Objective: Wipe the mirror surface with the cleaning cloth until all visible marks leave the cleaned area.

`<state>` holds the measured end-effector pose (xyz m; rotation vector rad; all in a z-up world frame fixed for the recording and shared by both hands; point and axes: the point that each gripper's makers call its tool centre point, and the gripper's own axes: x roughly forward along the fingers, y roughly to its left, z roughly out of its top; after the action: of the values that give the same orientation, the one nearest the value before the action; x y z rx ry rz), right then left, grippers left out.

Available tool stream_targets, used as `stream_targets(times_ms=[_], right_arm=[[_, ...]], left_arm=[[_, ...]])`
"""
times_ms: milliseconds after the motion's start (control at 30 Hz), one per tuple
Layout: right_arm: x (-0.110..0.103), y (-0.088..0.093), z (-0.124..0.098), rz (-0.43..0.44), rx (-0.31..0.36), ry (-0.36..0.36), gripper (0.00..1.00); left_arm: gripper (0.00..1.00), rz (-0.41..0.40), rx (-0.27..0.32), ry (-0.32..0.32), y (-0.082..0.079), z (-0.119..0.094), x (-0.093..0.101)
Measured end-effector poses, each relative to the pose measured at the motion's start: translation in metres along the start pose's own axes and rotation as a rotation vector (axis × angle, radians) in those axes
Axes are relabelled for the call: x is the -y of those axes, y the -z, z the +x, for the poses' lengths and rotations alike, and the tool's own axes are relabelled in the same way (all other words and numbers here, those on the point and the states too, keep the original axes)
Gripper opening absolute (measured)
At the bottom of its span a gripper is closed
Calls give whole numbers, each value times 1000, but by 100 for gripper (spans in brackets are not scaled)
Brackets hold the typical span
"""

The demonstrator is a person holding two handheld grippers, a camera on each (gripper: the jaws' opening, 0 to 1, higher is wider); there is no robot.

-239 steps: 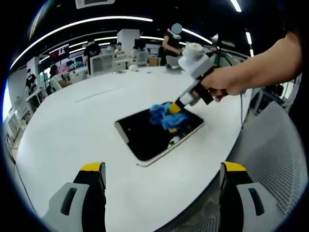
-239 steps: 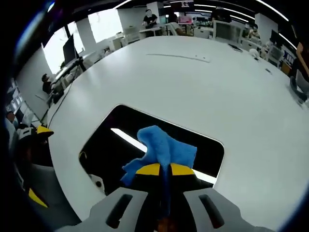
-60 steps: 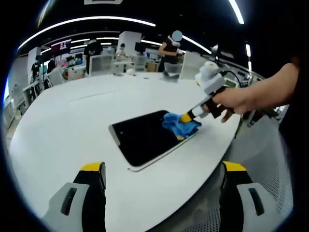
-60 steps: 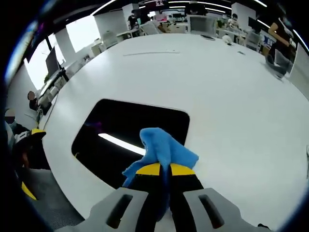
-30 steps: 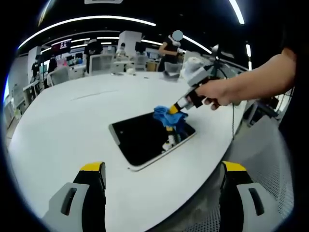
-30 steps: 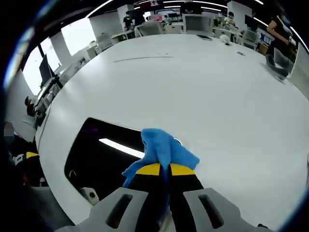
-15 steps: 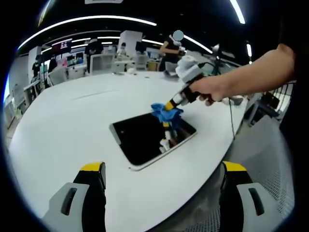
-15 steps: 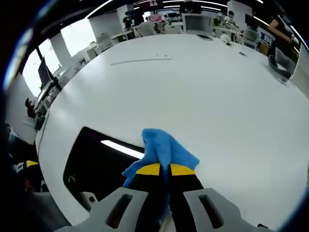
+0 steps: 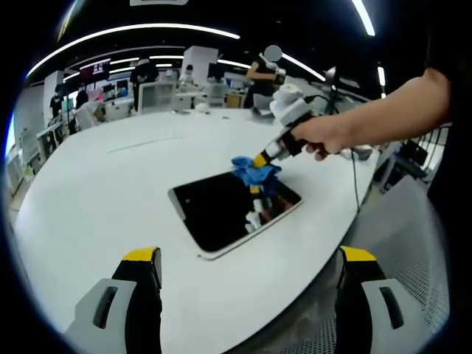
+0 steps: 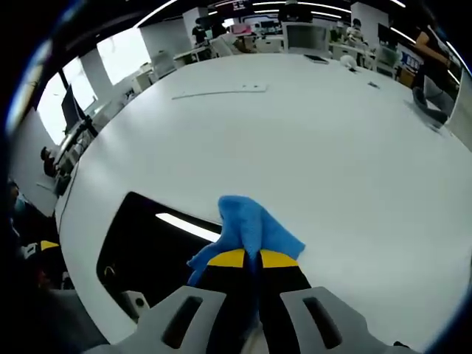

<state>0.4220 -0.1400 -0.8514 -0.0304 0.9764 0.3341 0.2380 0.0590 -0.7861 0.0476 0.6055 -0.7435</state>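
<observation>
The right gripper [image 10: 245,258] pinches a crumpled blue cleaning cloth [image 10: 247,228] pressed on the far edge of the dark rectangular mirror [image 9: 225,210] lying on the round white tabletop [image 9: 96,199] in an open office, while the left gripper [image 9: 247,258] hangs spread, holding nothing.

Crumpled blue cloth [image 9: 254,173] presses the flat dark mirror's [image 9: 221,214] edge.

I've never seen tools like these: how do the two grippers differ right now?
The right gripper is shut on the blue cleaning cloth at the mirror's far corner; the left gripper is open, empty, held back from the mirror. Both have yellow-tipped jaws.
</observation>
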Motion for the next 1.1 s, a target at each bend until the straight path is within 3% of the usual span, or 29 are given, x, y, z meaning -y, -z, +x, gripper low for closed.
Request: stream_targets(times_ms=[433,700,1100], right_arm=[[10,-29,-26,6,58,-24,0],[18,-32,-40,3,71,-27,0],[47,-27,-50,-11,64,-22,0]], left_arm=[[99,11,-8,-3,1,1,0],[99,5,-14,-5,2,1,0],[99,10,-36,-30,7,1,-5]])
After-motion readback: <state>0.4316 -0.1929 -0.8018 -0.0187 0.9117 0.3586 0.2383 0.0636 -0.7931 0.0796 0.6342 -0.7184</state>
